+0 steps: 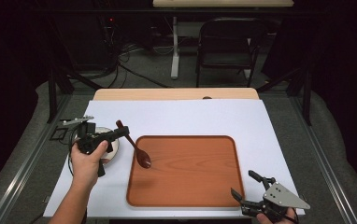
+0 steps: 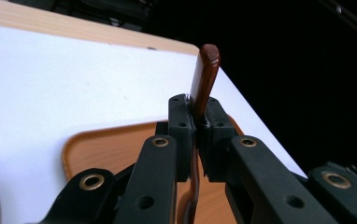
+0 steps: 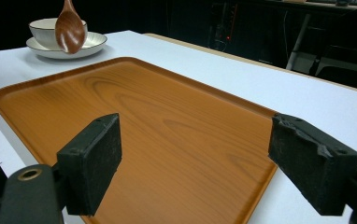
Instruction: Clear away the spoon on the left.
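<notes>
My left gripper (image 1: 122, 132) is shut on the handle of a dark brown wooden spoon (image 1: 137, 150), held in the air over the left edge of the wooden tray (image 1: 186, 186). The spoon's bowl hangs down toward the tray. In the left gripper view the spoon handle (image 2: 204, 77) sticks up between the closed pads. The right gripper view has the spoon bowl (image 3: 69, 30) hanging in front of a white bowl (image 3: 43, 30) on a saucer (image 3: 92, 44). My right gripper (image 1: 246, 184) stands open at the tray's near right corner, nothing between its pads (image 3: 92, 163).
The tray lies on a white table cover (image 1: 176, 116). The saucer (image 1: 113, 148) sits left of the tray, under my left hand. A folding chair (image 1: 228, 44) and a table leg stand beyond the far edge.
</notes>
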Demonstrator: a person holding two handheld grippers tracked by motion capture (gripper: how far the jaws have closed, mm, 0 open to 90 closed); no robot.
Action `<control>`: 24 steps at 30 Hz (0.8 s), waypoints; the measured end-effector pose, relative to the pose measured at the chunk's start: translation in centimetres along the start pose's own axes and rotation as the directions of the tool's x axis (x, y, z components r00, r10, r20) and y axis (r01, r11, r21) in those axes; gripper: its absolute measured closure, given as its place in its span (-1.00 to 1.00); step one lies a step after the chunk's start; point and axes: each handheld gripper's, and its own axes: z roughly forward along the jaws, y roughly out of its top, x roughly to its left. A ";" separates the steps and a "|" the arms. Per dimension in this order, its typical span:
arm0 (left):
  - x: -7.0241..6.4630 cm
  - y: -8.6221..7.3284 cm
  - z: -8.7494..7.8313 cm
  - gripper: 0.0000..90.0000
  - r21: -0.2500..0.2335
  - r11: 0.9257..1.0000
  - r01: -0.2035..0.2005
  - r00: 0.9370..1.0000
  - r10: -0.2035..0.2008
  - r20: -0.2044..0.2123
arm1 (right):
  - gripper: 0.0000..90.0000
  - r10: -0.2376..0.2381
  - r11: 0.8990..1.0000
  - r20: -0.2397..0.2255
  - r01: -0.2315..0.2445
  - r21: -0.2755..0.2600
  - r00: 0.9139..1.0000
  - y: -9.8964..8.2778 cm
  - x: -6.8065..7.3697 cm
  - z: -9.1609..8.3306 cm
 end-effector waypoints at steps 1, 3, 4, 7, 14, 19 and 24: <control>-0.3 -0.1 0.3 0.87 0.017 1.000 -0.012 1.000 0.012 0.009 | -0.62 0.001 1.000 0.001 -0.001 0.000 1.000 0.0 0.0 0.0; -0.8 -0.2 0.7 0.87 0.039 0.999 -0.031 0.999 0.030 0.013 | -0.62 0.000 1.000 0.000 0.000 0.000 1.000 0.0 0.0 0.0; -0.8 -0.2 0.7 0.87 0.039 0.999 -0.031 0.999 0.030 0.013 | -0.62 0.000 1.000 0.000 0.000 -0.001 1.000 0.0 0.0 0.0; -1.3 -0.3 1.0 0.87 0.063 0.997 -0.051 0.999 0.049 0.022 | -0.62 0.000 1.000 0.001 0.000 0.000 1.000 0.0 0.0 0.0; -2.0 -1.1 2.2 0.87 0.140 0.987 -0.077 0.996 0.069 0.056 | -0.62 -0.001 1.000 0.000 0.001 0.000 1.000 0.0 0.0 0.0; -2.3 -1.7 3.2 0.87 0.210 0.974 -0.086 0.994 0.069 0.086 | -0.62 0.000 1.000 0.000 0.000 0.001 1.000 0.0 0.0 0.0; -2.5 -2.0 3.7 0.87 0.242 0.966 -0.096 0.993 0.076 0.092 | -0.62 0.000 1.000 0.000 0.000 0.000 1.000 0.0 0.0 0.0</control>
